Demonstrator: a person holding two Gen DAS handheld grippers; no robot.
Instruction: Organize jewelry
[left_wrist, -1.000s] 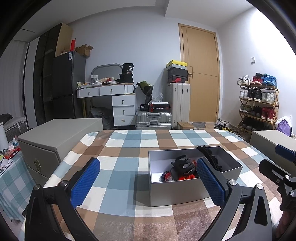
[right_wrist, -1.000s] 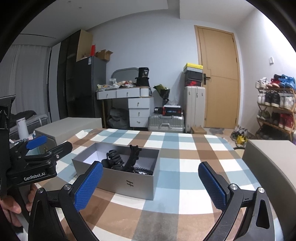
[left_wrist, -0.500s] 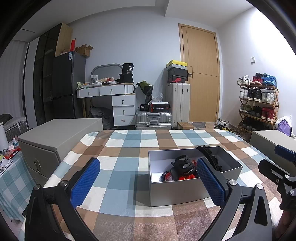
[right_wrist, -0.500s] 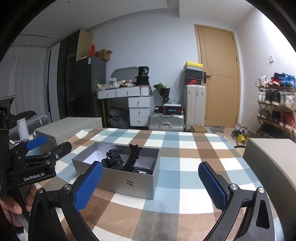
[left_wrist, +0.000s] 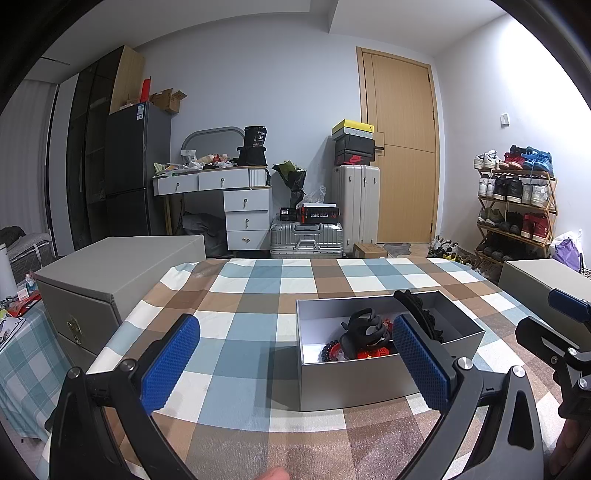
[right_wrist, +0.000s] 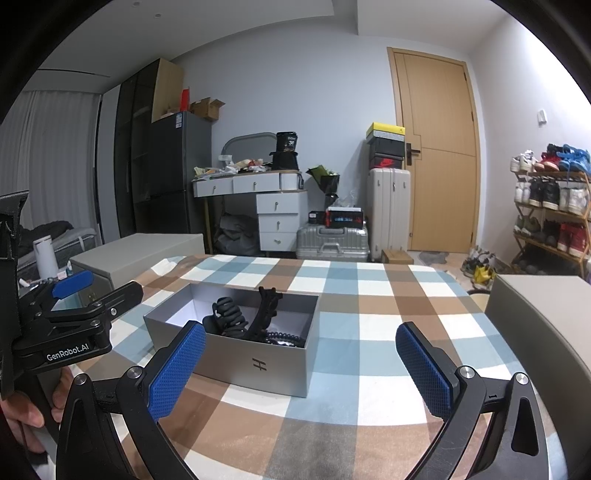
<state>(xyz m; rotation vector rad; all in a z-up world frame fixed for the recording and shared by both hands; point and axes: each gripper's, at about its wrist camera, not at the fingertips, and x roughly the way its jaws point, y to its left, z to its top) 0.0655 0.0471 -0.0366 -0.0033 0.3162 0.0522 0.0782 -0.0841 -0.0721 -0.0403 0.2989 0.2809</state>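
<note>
An open silver box (left_wrist: 354, 384) (right_wrist: 255, 363) rests on the checked tablecloth. Inside it lie black hair claws (left_wrist: 364, 328) (right_wrist: 231, 321), a dark bead bracelet (right_wrist: 282, 336) and red beaded pieces (left_wrist: 369, 352). My left gripper (left_wrist: 295, 365) hovers open above the cloth, just short of the box's near wall, with nothing between its blue pads. My right gripper (right_wrist: 301, 365) is open too, low over the cloth to the right of the box and empty. The left gripper (right_wrist: 70, 317), held by a hand, shows at the left of the right wrist view.
Grey storage boxes flank the table: one on the left (left_wrist: 110, 273) and one on the right (right_wrist: 539, 325). Beyond the table stand a desk with drawers (left_wrist: 236, 199), suitcases (left_wrist: 306, 240), a shoe rack (left_wrist: 517, 206) and a wooden door (left_wrist: 399, 147).
</note>
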